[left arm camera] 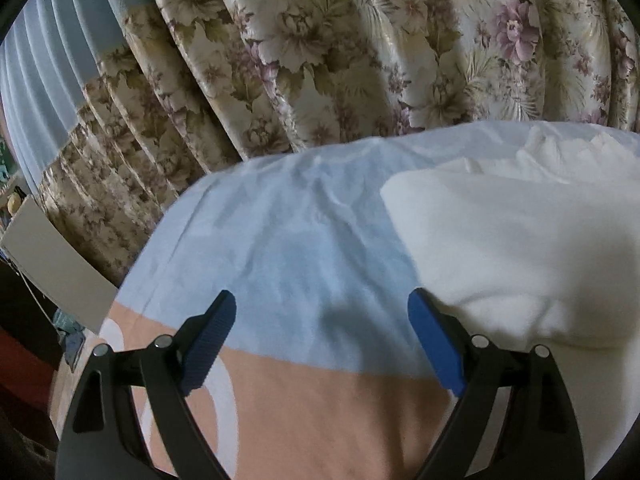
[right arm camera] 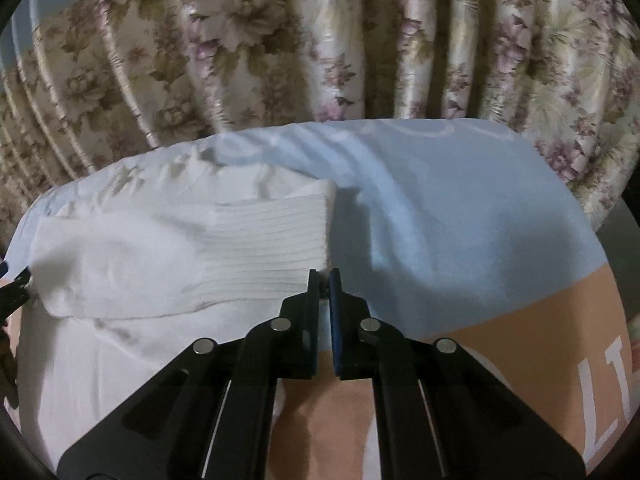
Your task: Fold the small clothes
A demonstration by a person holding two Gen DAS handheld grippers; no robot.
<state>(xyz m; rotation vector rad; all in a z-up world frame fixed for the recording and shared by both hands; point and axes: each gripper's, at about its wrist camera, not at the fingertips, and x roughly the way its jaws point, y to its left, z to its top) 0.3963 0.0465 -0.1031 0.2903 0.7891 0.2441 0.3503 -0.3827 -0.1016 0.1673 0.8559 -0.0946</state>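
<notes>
A white sock with a ribbed cuff lies flat across a white cloth on the bed. My right gripper is shut, its tips pinching the near corner of the cuff. In the left wrist view the sock's toe end lies just to the right of my left gripper. That gripper hangs open over the bare sheet with nothing between its blue pads, and its right finger is close to the toe. In the right wrist view, one of the left gripper's fingers shows at the left edge beside the toe.
The bed cover is pale blue with a peach band toward me. A flowered curtain hangs right behind the bed. More crumpled white cloth lies at the far right. A white board leans beside the bed's left edge.
</notes>
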